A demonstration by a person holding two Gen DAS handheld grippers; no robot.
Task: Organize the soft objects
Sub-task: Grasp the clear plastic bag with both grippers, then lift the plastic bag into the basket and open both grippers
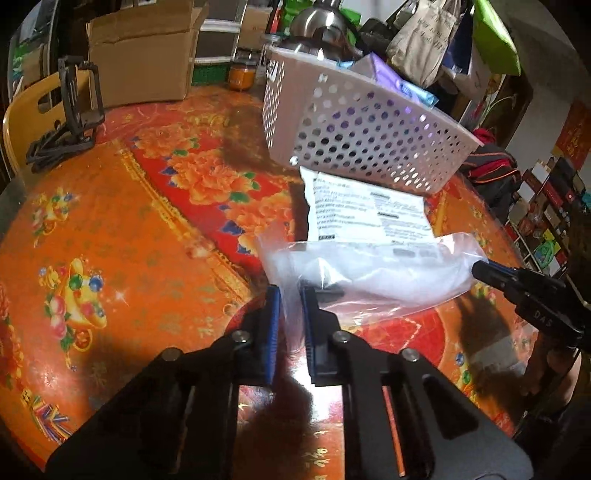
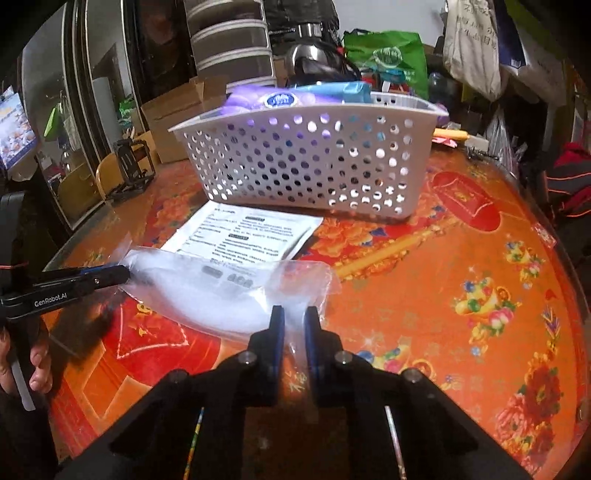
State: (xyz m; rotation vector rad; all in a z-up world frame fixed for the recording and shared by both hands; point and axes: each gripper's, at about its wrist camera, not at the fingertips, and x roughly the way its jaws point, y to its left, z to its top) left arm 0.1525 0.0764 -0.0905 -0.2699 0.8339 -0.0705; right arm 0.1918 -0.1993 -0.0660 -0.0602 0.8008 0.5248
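Note:
A clear plastic bag with soft white contents [image 1: 373,275] [image 2: 207,295] hangs just above the table between both grippers. My left gripper [image 1: 290,295] is shut on the bag's left edge; it shows from the side in the right wrist view [image 2: 123,273]. My right gripper [image 2: 294,317] is shut on the bag's right edge and shows in the left wrist view [image 1: 476,267]. A flat white packet with printed text [image 1: 365,212] [image 2: 247,236] lies behind the bag. A white perforated basket [image 1: 354,144] [image 2: 306,166] behind it holds purple and blue soft packs [image 2: 280,98].
The round table has a red-orange floral cover [image 1: 129,236] [image 2: 443,288]. A cardboard box [image 1: 140,55], a black stand [image 1: 74,110], a jar [image 1: 242,75] and a steel kettle [image 1: 321,22] stand at the far side. Bags hang behind [image 2: 472,44].

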